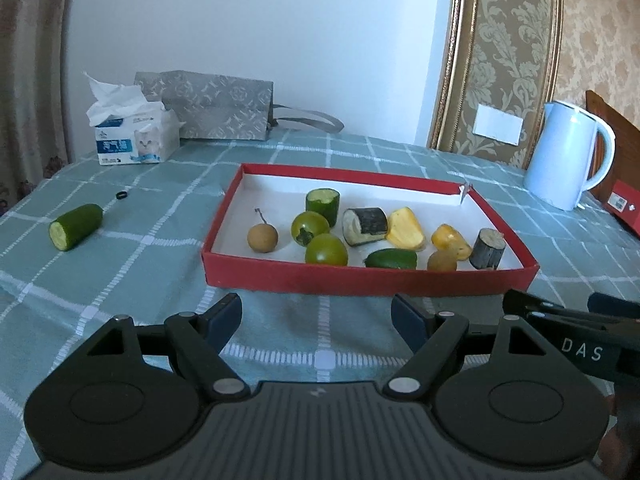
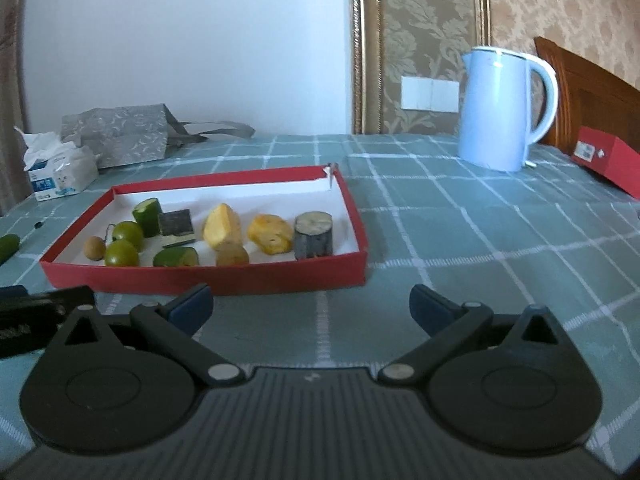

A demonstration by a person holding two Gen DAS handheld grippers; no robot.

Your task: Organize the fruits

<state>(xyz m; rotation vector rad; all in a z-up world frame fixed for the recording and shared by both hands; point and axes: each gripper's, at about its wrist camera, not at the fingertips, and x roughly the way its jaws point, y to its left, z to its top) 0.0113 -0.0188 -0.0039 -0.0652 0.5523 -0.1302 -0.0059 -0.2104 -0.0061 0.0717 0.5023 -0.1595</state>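
Red tray point(image 1: 360, 280) holds cut fruit; green cucumber piece point(image 1: 76, 226) lies outside, left.

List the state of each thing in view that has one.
left gripper: open, empty
right gripper: open, empty
red box: open, lidless, holding fruit pieces
cucumber piece: lying on the tablecloth, outside the box
kettle: upright, lid shut
tissue pack: open, tissue sticking out
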